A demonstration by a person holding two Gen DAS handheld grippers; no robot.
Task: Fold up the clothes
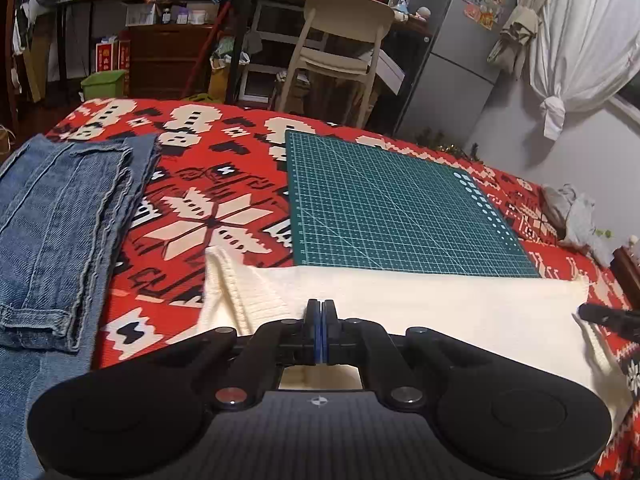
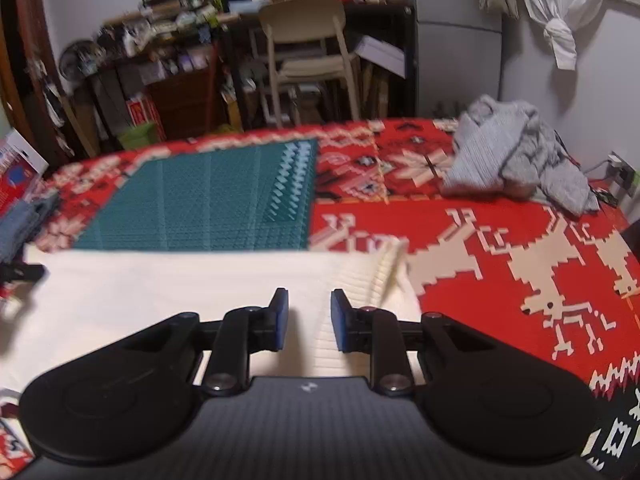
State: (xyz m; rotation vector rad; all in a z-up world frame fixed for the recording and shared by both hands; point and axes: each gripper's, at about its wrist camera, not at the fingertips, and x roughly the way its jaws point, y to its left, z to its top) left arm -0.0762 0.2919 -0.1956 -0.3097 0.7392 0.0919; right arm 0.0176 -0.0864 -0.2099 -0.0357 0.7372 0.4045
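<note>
the cream knit garment (image 1: 440, 304) lies crosswise just before the cutting mat (image 1: 396, 204); left gripper (image 1: 319, 312) fingers pressed together, right gripper (image 2: 309, 312) fingers spread above its ribbed end.

Cream garment (image 1: 440, 300), blue jeans (image 1: 60, 220), green gridded mat (image 1: 392, 208), red patterned cloth (image 2: 500, 248).

Black claw (image 2: 309, 320), blue pads (image 2: 281, 320)

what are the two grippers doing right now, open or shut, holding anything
Left gripper: shut above the cream garment; whether it pinches any fabric cannot be told.
Right gripper: open above the same cream garment, holding nothing.
</note>
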